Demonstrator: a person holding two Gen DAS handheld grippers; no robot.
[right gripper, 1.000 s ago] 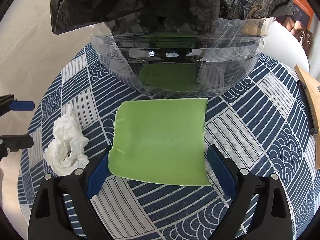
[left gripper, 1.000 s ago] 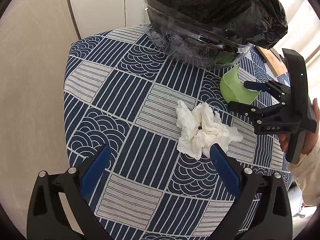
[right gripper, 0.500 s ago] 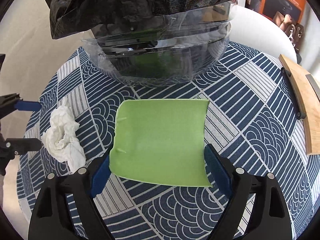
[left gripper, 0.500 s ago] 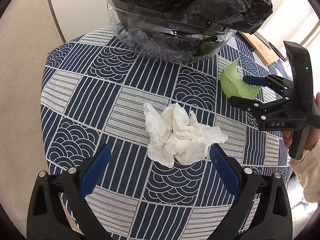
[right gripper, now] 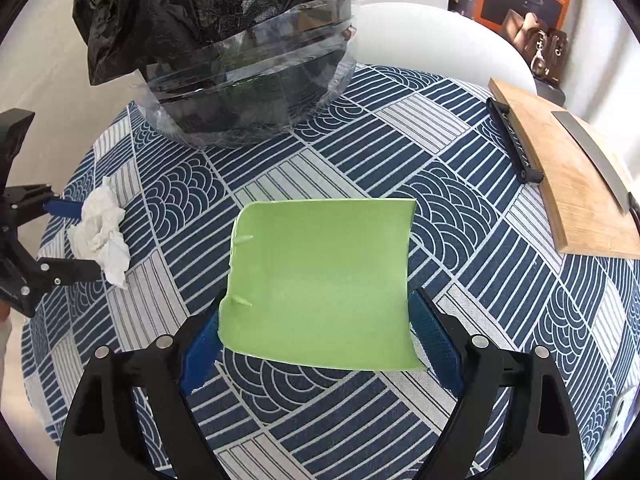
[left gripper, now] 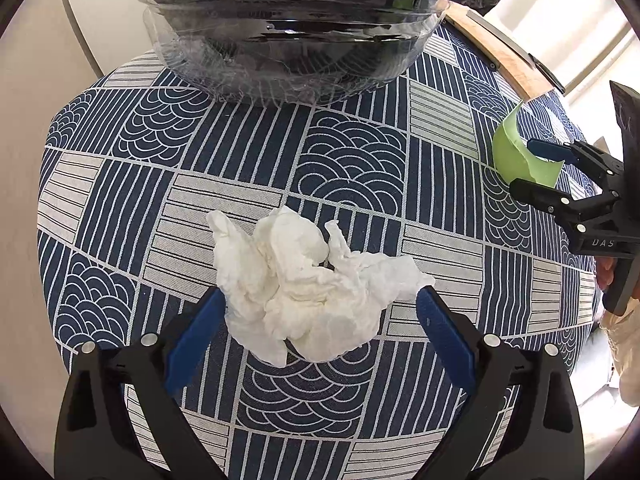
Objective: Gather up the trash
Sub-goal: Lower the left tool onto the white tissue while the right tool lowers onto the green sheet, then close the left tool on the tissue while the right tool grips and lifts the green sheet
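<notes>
A crumpled white tissue (left gripper: 308,284) lies on the patterned tablecloth, between the open fingers of my left gripper (left gripper: 320,304); it also shows in the right wrist view (right gripper: 102,232). A green sheet (right gripper: 320,288) lies between the open fingers of my right gripper (right gripper: 316,320), its edges curled up against the pads. In the left wrist view the green sheet (left gripper: 516,156) sits between the right gripper's fingers (left gripper: 532,168) at the right. A clear bin with a black bag (right gripper: 240,68) stands at the back of the table; it also shows in the left wrist view (left gripper: 288,32).
A wooden cutting board (right gripper: 568,176) with a knife (right gripper: 592,156) and a black bar lies at the right of the table. A white chair back (right gripper: 432,40) stands behind the table. The tablecloth (left gripper: 352,160) covers a round table whose edge drops off at the left.
Both grippers moved forward and lower. The tissue now sits between the left fingers, and the green sheet reaches the right pads. Both stay open.
</notes>
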